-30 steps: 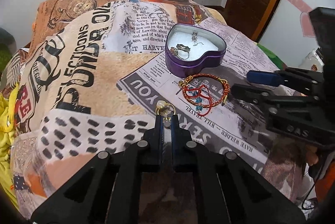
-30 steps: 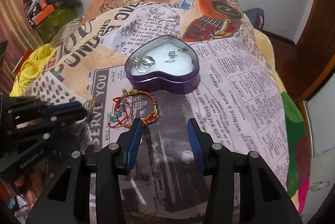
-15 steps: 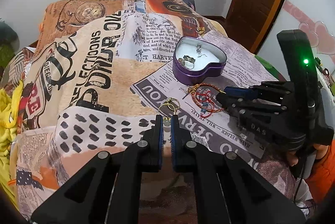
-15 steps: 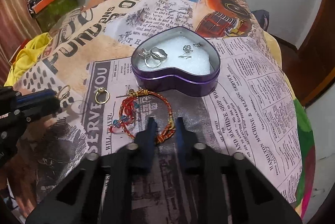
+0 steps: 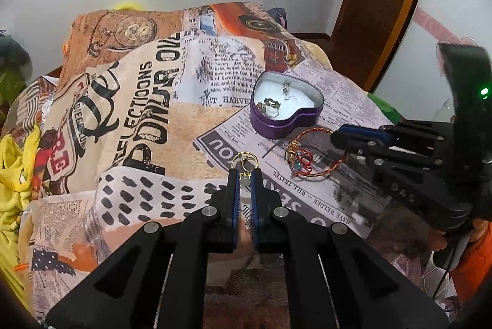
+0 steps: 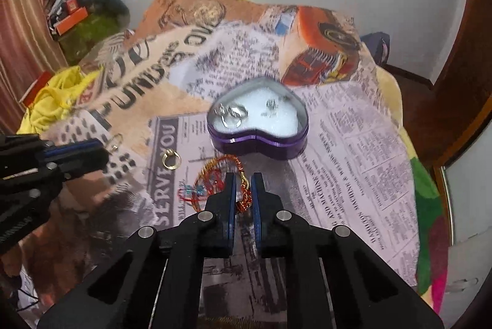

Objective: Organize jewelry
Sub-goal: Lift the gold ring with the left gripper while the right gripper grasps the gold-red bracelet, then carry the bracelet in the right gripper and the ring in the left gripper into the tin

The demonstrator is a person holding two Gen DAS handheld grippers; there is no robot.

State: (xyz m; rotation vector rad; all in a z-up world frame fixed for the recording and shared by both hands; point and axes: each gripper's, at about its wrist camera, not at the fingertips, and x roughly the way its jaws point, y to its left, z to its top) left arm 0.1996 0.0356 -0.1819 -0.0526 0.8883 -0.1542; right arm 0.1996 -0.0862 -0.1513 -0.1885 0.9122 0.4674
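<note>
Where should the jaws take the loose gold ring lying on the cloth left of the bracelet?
Probably from straight above, pinching the gold ring across its band: it lies nearly flat on the cloth, offering no raised side edge.

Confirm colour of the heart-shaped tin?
Purple heart-shaped tin, white lining inside; clearest in the right wrist view.

Red-gold bracelet (image 6: 221,181) beside heart tin (image 6: 258,141)

Even indoor light, fisheye-bent edges, right view motion-blurred.
</note>
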